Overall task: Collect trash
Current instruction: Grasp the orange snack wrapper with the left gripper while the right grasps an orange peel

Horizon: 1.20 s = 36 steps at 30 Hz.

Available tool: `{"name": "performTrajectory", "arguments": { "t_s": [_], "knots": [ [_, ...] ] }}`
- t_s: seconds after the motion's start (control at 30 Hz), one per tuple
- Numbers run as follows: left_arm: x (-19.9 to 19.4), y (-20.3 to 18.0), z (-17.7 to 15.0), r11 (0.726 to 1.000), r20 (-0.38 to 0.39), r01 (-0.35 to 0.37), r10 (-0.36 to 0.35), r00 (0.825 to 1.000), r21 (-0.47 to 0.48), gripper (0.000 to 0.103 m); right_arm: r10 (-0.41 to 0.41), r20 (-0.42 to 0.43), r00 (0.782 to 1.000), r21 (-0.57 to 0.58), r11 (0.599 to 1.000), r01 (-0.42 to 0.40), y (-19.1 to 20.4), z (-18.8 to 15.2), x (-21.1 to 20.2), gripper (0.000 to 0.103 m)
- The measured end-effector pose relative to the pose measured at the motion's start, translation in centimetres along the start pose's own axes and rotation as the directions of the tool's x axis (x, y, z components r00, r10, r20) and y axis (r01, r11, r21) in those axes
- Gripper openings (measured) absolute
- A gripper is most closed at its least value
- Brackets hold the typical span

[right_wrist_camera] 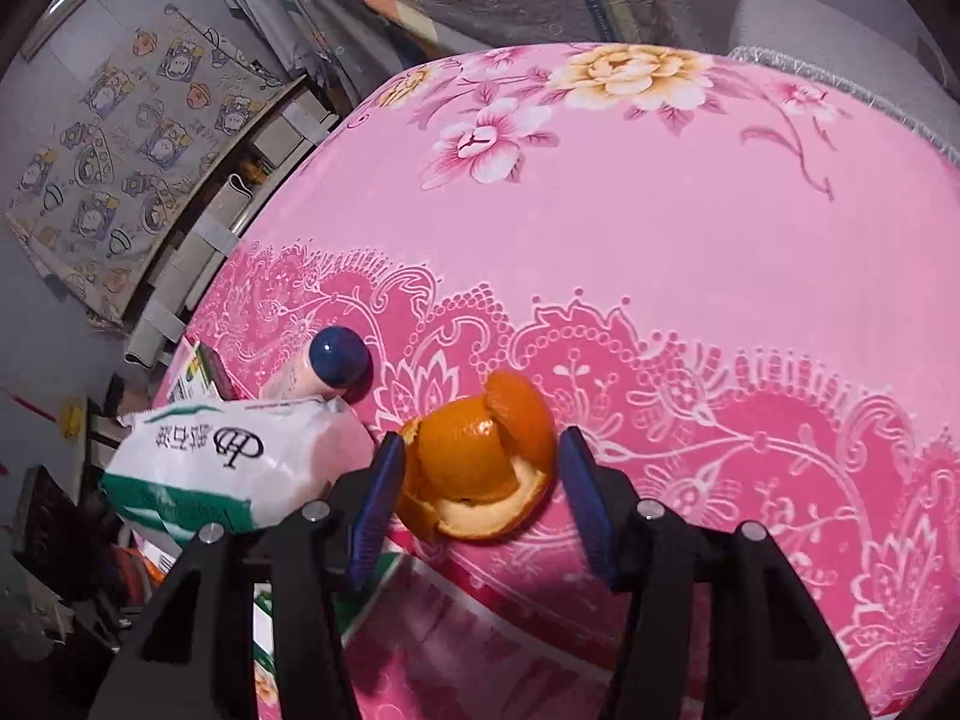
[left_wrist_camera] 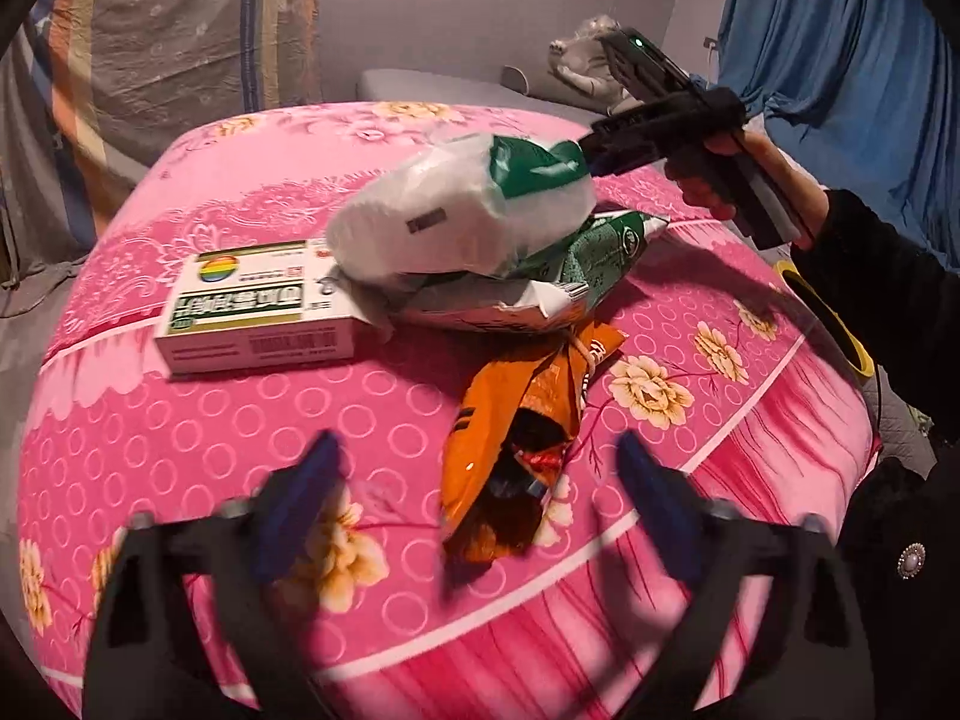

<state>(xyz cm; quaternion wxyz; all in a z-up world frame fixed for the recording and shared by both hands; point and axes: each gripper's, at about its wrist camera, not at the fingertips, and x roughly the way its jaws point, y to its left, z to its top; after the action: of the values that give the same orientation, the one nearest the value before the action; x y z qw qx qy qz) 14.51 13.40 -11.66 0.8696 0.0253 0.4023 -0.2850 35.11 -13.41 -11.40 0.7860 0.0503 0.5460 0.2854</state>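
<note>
Curled orange peel (right_wrist_camera: 480,468), torn orange snack wrapper (left_wrist_camera: 516,444), white-green packet (left_wrist_camera: 462,216), all on the pink bedspread (right_wrist_camera: 690,228).

Orange peel (right_wrist_camera: 480,468) between parted tongs (right_wrist_camera: 480,495)

A pink bedspread (left_wrist_camera: 180,450) printed with white rings and cream flowers carries an orange snack wrapper (left_wrist_camera: 516,438), a green-and-white bag (left_wrist_camera: 474,210) and a white box (left_wrist_camera: 252,312) bearing a rainbow-striped emblem. Orange peel (right_wrist_camera: 480,468), pale inside, lies on magenta lace-like scrollwork beside a navy-capped bottle (right_wrist_camera: 330,366). A blue curtain (left_wrist_camera: 840,60) hangs behind.
</note>
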Motion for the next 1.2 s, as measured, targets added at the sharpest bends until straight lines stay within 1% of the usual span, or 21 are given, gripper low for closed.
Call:
{"name": "performTrajectory", "arguments": {
  "t_s": [0.03, 0.07, 0.13, 0.2, 0.3, 0.4, 0.43, 0.5, 0.53, 0.6, 0.67, 0.7, 0.8, 0.83, 0.9, 0.93, 0.97, 1.03, 1.07, 1.1, 1.2],
  "knots": [
    [0.5, -0.2, 0.1, 1.0, -0.017, 0.004, -0.004, 1.0, 0.008, 0.046, -0.002, 0.0, 1.0, -0.003, 1.0, 0.002, 0.2, 0.0, 0.1, 0.046],
    [0.7, -0.3, 0.1, 1.0, -0.022, -0.002, 0.002, 1.0, 0.014, 0.042, -0.003, -0.01, 1.0, -0.005, 1.0, 0.003, 0.3, -0.1, 0.2, 0.037],
    [0.7, -0.9, 0.0, 0.999, -0.004, -0.033, 0.033, 0.999, 0.029, 0.035, 0.002, -0.011, 1.0, 0.001, 1.0, -0.002, 0.4, -0.4, 0.2, 0.032],
    [0.1, -1.2, -0.2, 0.998, 0.011, -0.058, 0.058, 0.998, 0.024, 0.026, 0.001, -0.003, 1.0, 0.001, 1.0, -0.001, 0.5, -0.7, -0.3, 0.03],
    [-1.6, -1.6, -0.7, 0.997, 0.03, -0.079, 0.079, 0.996, 0.007, 0.024, 0.0, 0.045, 0.999, -0.01, 1.0, 0.001, 0.8, -1.3, -2.5, 0.028],
    [-4.1, -3.4, -1.2, 0.994, 0.065, -0.106, 0.104, 0.992, 0.025, 0.024, 0.0, 0.096, 0.995, -0.013, 1.0, 0.002, 0.8, -2.1, -5.1, 0.028],
    [-5.2, -4.5, -1.0, 0.992, 0.087, -0.127, 0.125, 0.988, 0.023, 0.024, 0.002, 0.116, 0.993, -0.011, 1.0, -0.001, 0.7, -2.5, -6.2, 0.028],
    [-6.4, -5.7, -0.3, 0.99, 0.121, -0.137, 0.134, 0.984, 0.017, 0.024, 0.012, 0.157, 0.987, -0.004, 1.0, -0.012, 0.6, -3.6, -8.6, 0.028],
    [-7.1, -6.9, 0.4, 0.988, 0.146, -0.154, 0.15, 0.978, 0.014, 0.024, 0.007, 0.181, 0.983, -0.002, 1.0, -0.007, 0.5, -4.4, -10.0, 0.028],
    [-7.7, -9.5, 1.9, 0.984, 0.181, -0.173, 0.162, 0.97, 0.044, 0.024, 0.002, 0.221, 0.975, -0.006, 1.0, -0.001, 0.4, -5.9, -12.5, 0.027],
    [-7.6, -12.0, 3.5, 0.984, 0.198, -0.166, 0.149, 0.969, 0.072, 0.024, -0.011, 0.269, 0.963, 0.003, 1.0, 0.011, -0.3, -8.2, -15.8, 0.0],
    [-7.3, -13.0, 4.2, 0.983, 0.205, -0.163, 0.143, 0.968, 0.085, 0.024, -0.026, 0.297, 0.955, 0.021, 1.0, 0.02, -0.9, -9.4, -17.6, 0.0],
    [-5.8, -17.0, 6.9, 0.98, 0.212, -0.122, 0.087, 0.974, 0.16, 0.024, -0.105, 0.34, 0.934, 0.062, 0.994, 0.09, -2.8, -12.9, -21.0, 0.0],
    [-4.9, -18.5, 7.9, 0.976, 0.208, -0.104, 0.063, 0.976, 0.193, 0.024, -0.111, 0.342, 0.933, 0.083, 0.993, 0.087, -3.7, -13.8, -21.6, 0.0],
    [-3.6, -20.7, 9.2, 0.97, 0.203, -0.045, -0.005, 0.979, 0.24, 0.024, -0.14, 0.363, 0.921, 0.124, 0.987, 0.101, -5.3, -16.6, -23.4, 0.0],
    [-3.2, -21.5, 9.7, 0.966, 0.2, -0.026, -0.027, 0.979, 0.258, 0.024, -0.137, 0.368, 0.92, 0.128, 0.987, 0.096, -5.7, -17.6, -24.0, 0.0],
    [-2.9, -21.9, 10.0, 0.963, 0.196, -0.01, -0.045, 0.98, 0.269, 0.024, -0.12, 0.363, 0.924, 0.118, 0.99, 0.082, -6.0, -18.7, -24.6, 0.0],
    [-2.4, -22.3, 10.6, 0.962, 0.189, 0.038, -0.092, 0.978, 0.272, 0.024, -0.126, 0.367, 0.922, 0.095, 0.991, 0.098, -5.6, -20.5, -25.3, 0.0],
    [-2.2, -22.2, 10.8, 0.963, 0.187, 0.052, -0.104, 0.977, 0.263, 0.024, -0.11, 0.349, 0.931, 0.072, 0.993, 0.09, -5.1, -20.7, -25.0, 0.001],
    [-2.2, -21.9, 11.0, 0.968, 0.193, 0.058, -0.107, 0.975, 0.245, 0.024, -0.091, 0.339, 0.936, 0.058, 0.995, 0.076, -4.8, -21.0, -24.5, 0.001],
    [-2.9, -19.5, 11.3, 0.988, 0.241, 0.029, -0.065, 0.968, 0.149, 0.024, -0.04, 0.294, 0.955, 0.006, 0.999, 0.039, -3.0, -20.4, -21.9, 0.002]
  ]
}}
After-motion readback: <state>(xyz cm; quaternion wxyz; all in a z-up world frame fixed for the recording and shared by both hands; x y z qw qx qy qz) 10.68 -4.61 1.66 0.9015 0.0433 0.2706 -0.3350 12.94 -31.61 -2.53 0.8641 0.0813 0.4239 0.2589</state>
